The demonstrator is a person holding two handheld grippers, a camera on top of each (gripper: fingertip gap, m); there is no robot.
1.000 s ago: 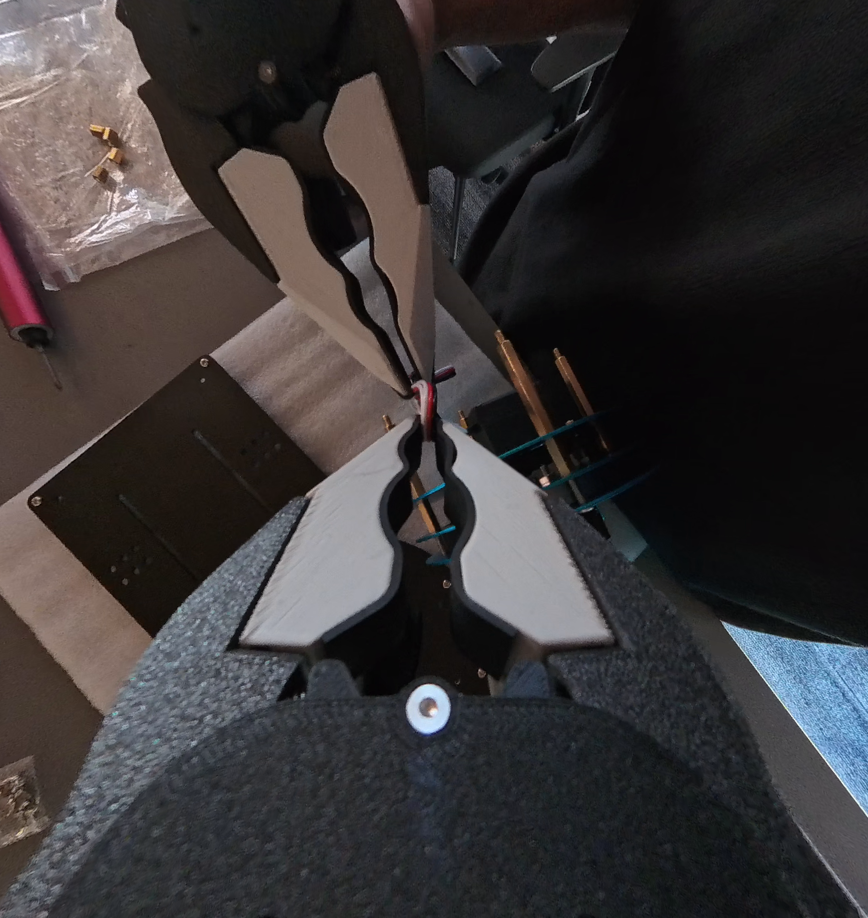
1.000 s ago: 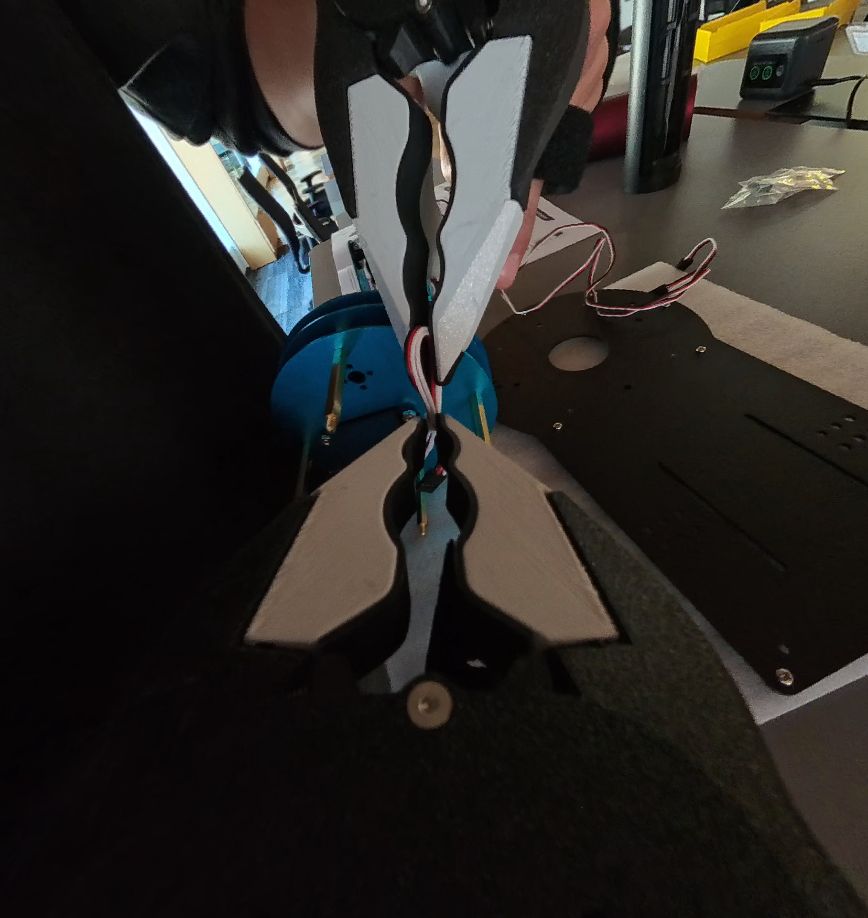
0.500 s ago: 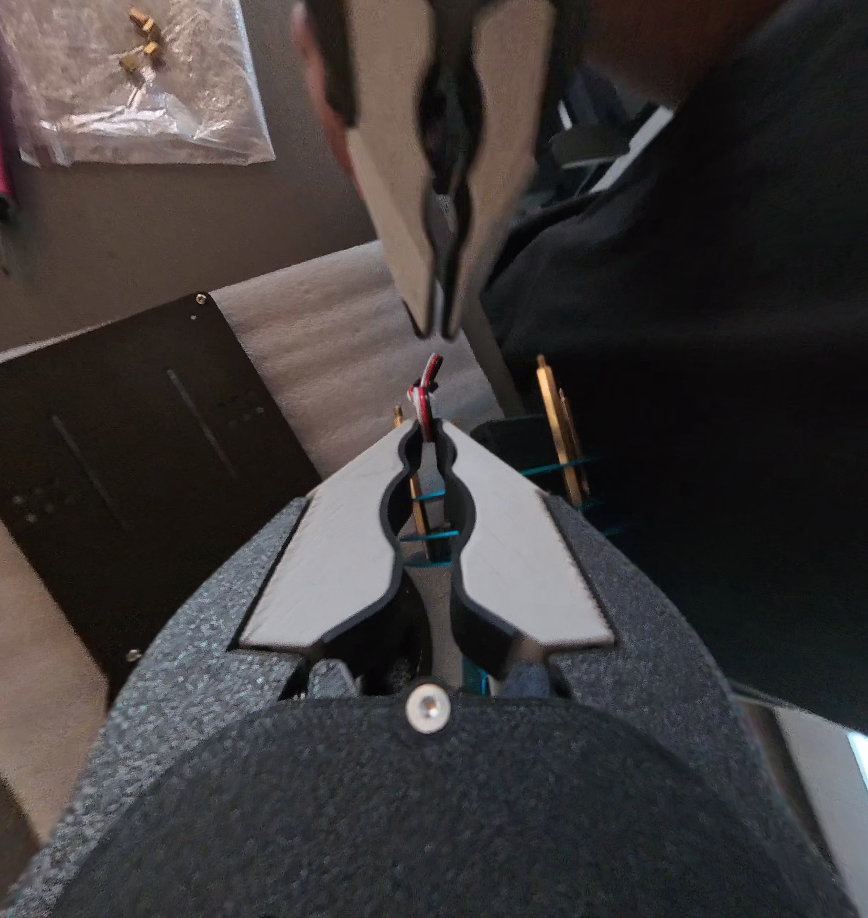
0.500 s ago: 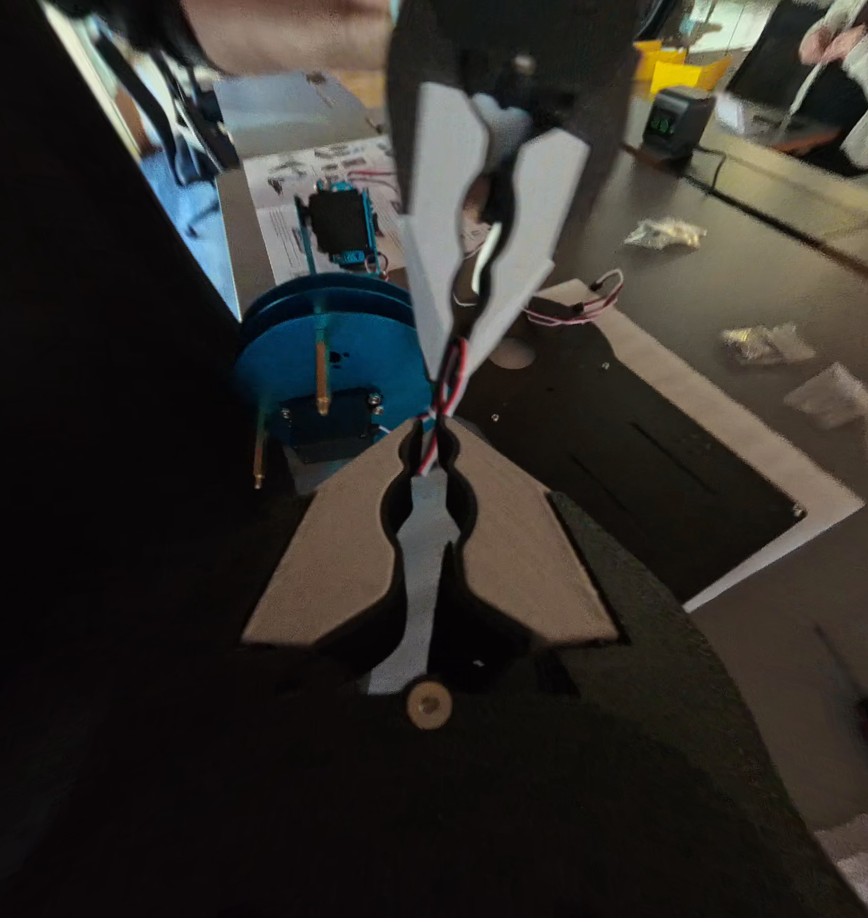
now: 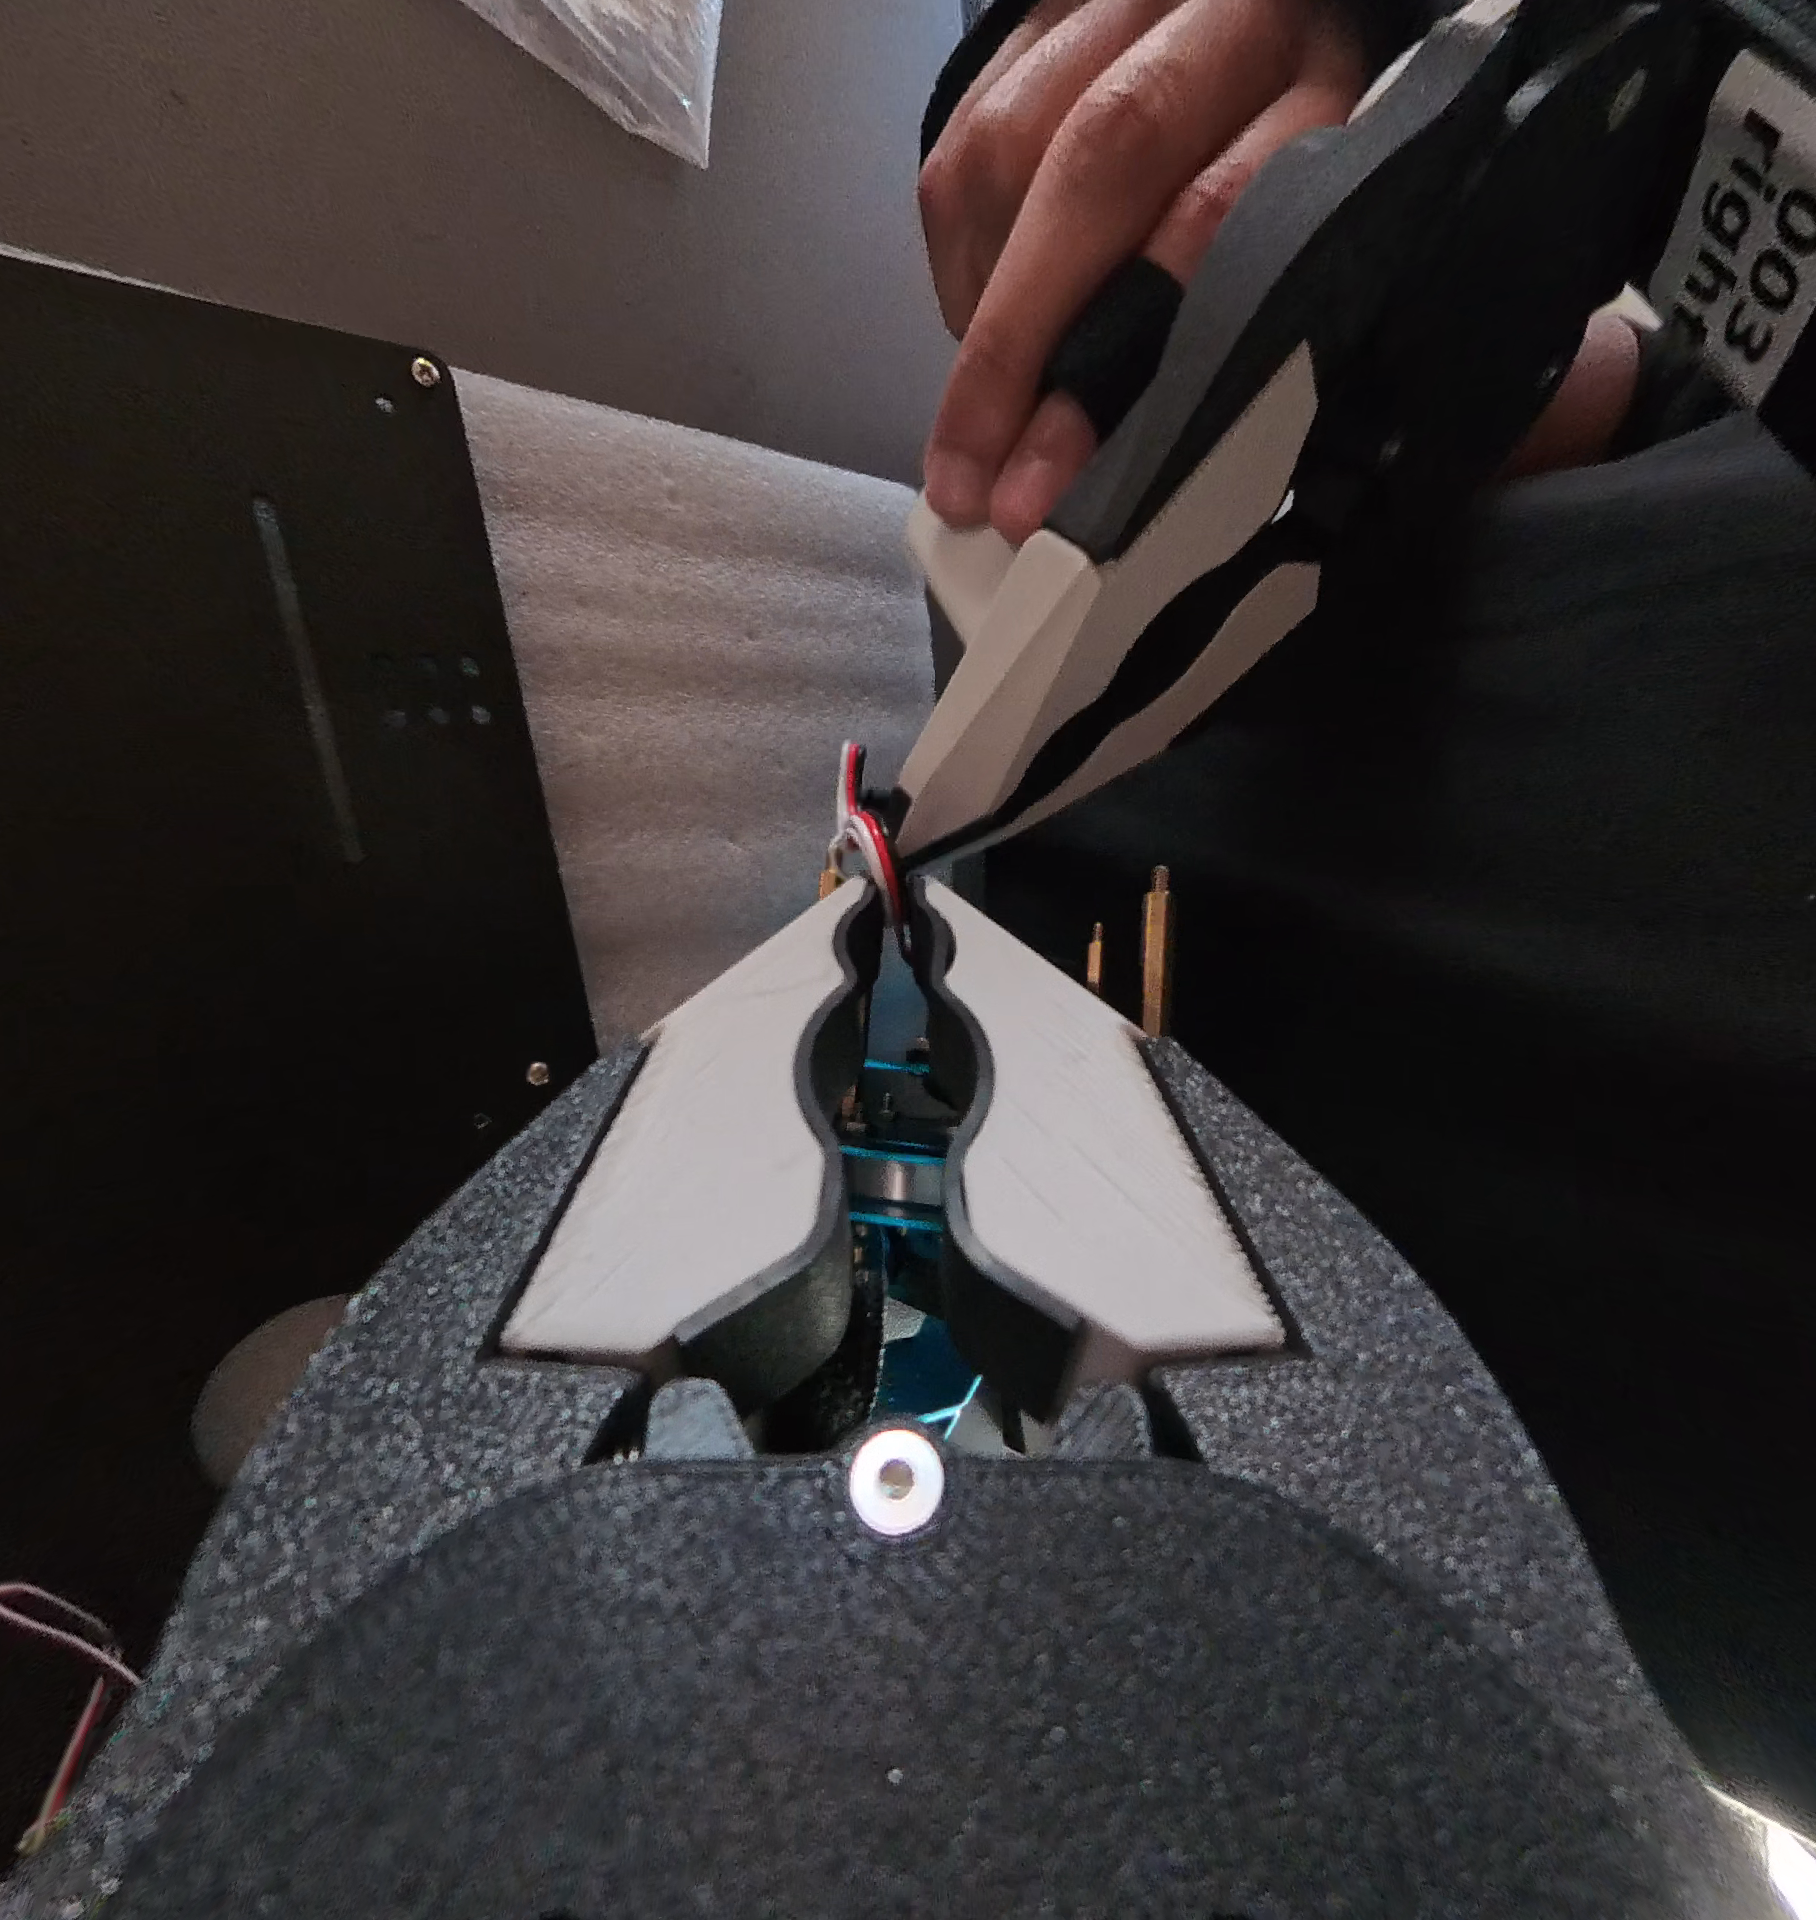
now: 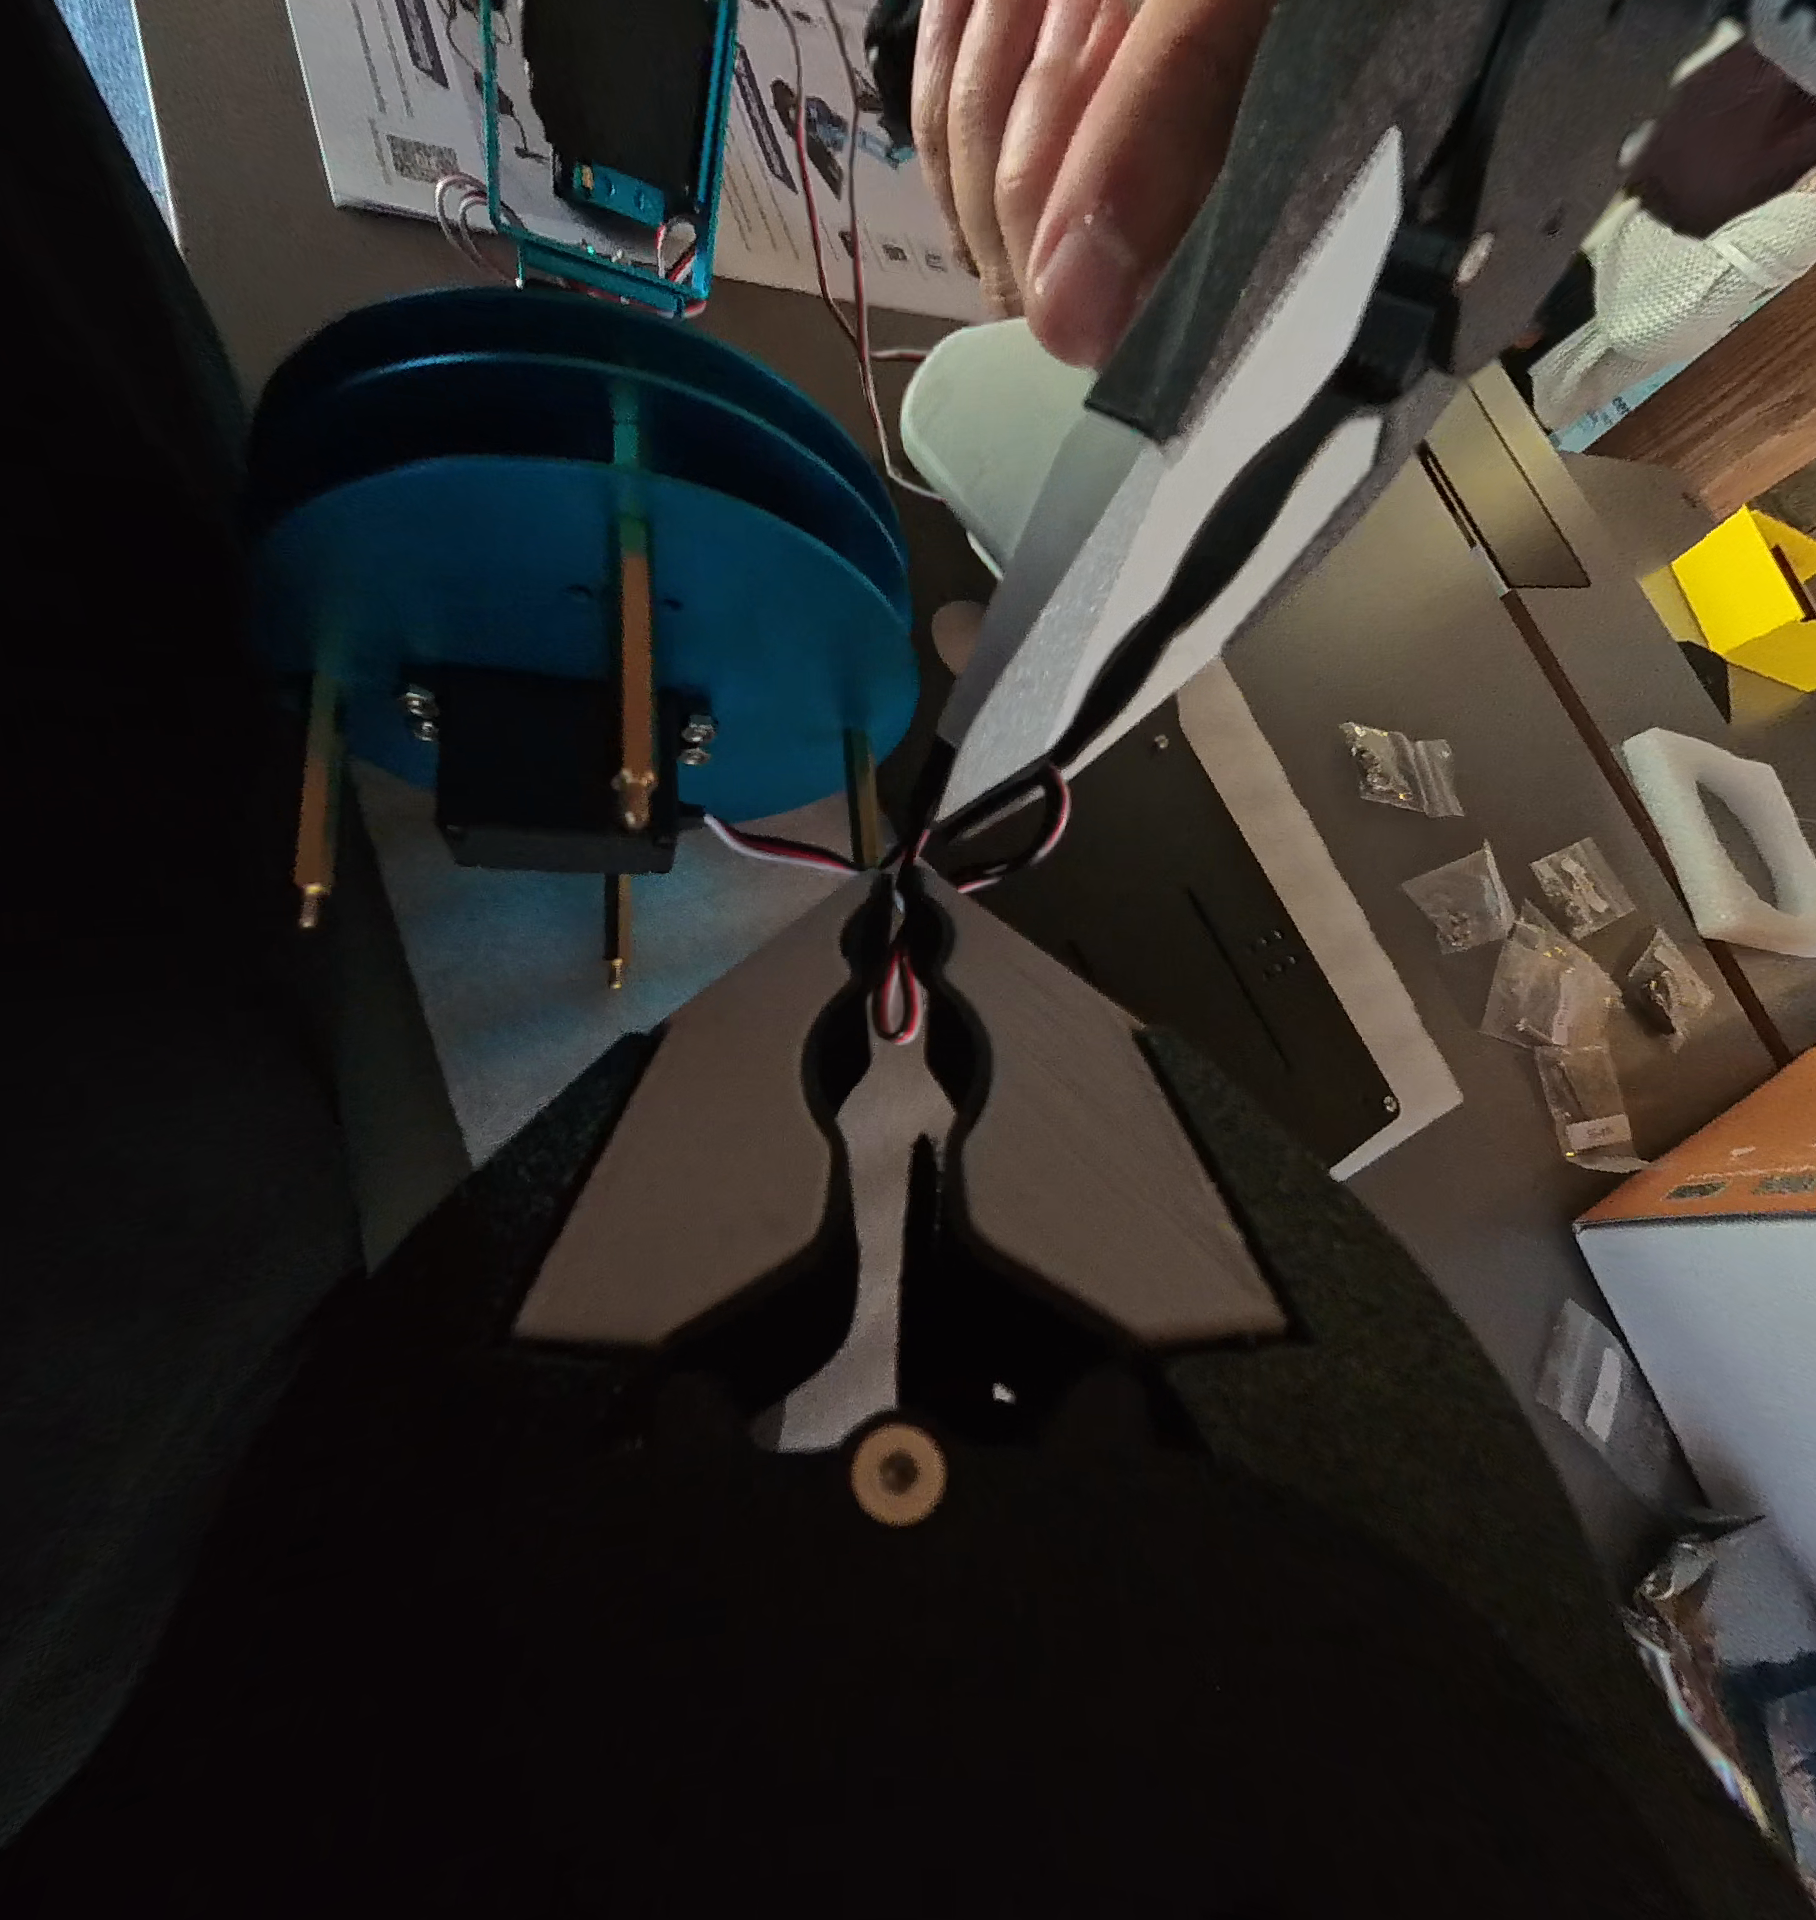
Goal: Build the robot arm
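1. The left gripper [image 5: 888, 896] has its two fingers drawn together at the tips, pinching a thin red, white and black servo cable [image 5: 868, 831] that sticks up just past them.
2. The right gripper [image 6: 899, 883] is likewise closed to a narrow slit on the same cable [image 6: 899, 997], a small loop of which hangs back between its fingers.
3. The two grippers meet tip to tip: seen from the left one, the right gripper [image 5: 909, 831] slants in from the upper right; seen from the right one, the left gripper [image 6: 935, 821] comes down from the upper right.
4. A bare hand [image 5: 1049, 249] grips the right tool's handle.
5. Ahead and left of the right gripper stands a stack of blue round plates [image 6: 592, 582] on brass standoffs [image 6: 634, 665], with a black servo [image 6: 561, 779] bolted to the nearest plate. The cable runs from that servo to the meeting tips.
6. Right of the right gripper lies a black flat plate [image 6: 1226, 966] on white foam; beyond it, small clear parts bags [image 6: 1538, 935] are scattered on the table.
7. Left of the left gripper, the same black plate [image 5: 208, 727] rests on the foam sheet [image 5: 696, 644].
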